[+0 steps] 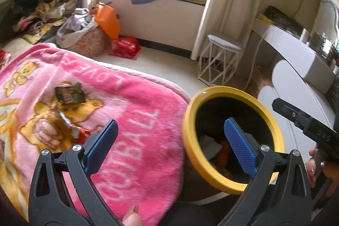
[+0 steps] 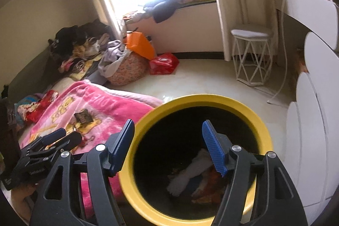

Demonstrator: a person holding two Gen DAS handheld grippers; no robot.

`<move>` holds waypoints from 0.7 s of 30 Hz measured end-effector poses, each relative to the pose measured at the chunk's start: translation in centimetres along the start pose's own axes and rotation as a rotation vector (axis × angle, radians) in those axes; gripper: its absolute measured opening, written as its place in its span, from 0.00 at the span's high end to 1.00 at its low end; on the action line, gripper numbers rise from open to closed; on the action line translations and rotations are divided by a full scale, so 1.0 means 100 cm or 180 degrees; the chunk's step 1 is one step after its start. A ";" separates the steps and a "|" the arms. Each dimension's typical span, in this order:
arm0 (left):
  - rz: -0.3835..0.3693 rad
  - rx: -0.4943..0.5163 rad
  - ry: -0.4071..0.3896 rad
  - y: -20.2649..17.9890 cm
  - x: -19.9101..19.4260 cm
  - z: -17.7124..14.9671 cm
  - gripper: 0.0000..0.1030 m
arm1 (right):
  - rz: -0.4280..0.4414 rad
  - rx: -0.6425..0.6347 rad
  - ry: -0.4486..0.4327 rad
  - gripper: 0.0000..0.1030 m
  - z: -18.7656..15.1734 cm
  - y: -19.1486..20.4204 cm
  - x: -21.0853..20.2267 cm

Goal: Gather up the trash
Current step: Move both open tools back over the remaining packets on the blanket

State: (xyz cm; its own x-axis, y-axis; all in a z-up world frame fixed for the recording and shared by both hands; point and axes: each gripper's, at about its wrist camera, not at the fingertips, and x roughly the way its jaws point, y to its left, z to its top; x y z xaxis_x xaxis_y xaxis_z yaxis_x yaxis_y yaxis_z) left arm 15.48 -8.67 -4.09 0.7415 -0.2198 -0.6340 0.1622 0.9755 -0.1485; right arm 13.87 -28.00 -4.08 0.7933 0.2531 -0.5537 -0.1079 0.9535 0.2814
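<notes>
**Both Grippers Empty Over the Yellow Bin, Two Wrappers on the Blanket**

There stood the yellow-rimmed bin (image 2: 191, 102) on the pale floor (image 2: 211, 77), tight against the corner of the bed, and the right hand-held gripper (image 2: 167, 146) hung right over its mouth. Its blue pads were spread wide with nothing between them. One finger sat outside the rim on the bed side, the other over the dark interior. Down inside lay a heap of trash in the bin (image 2: 190, 175): something white and crumpled, with orange bits beside it.

The left hand-held gripper (image 1: 169, 147) was also agape and carrying nothing. One pad hovered above the pink blanket (image 1: 137, 130), the other over the bin's opening.

On that blanket, among the printed bears, two pieces waited. A dark wrapper (image 1: 70, 93) lay flat further up the bed. A crumpled red and silver wrapper (image 1: 73, 127) lay nearer, just beside the left gripper's pad, though I could not tell whether they touched.

Beyond the bed sat a patterned basket (image 2: 127, 70) stuffed with clothes, an orange bag (image 2: 139, 43) leaning on it, and a red bag (image 2: 163, 63) on the floor next to it. A white wire-legged stool (image 2: 251, 56) stood by the curtain.
</notes>
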 end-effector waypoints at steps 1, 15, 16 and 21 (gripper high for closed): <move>0.0026 -0.0025 -0.0008 0.005 -0.001 0.000 0.10 | 0.0030 -0.0024 0.0010 0.38 0.001 0.004 0.002; 0.0439 -0.0569 -0.0068 0.091 -0.017 -0.006 0.11 | 0.0466 -0.0489 0.0168 0.38 0.022 0.080 0.049; 0.0478 -0.0626 -0.0057 0.099 -0.017 -0.007 0.11 | 0.0478 -0.0536 0.0187 0.38 0.023 0.087 0.055; 0.0577 -0.0831 -0.0028 0.128 -0.016 -0.016 0.11 | 0.0700 -0.0673 0.0337 0.38 0.029 0.116 0.086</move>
State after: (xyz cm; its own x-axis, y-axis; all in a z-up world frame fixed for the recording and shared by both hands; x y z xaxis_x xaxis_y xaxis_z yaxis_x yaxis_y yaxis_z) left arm 15.29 4.14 -6.16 0.7488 -0.0413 -0.6615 -0.1449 0.9637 -0.2242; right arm 21.19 -15.23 -3.29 0.6716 0.4618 -0.5794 -0.4006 0.8842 0.2404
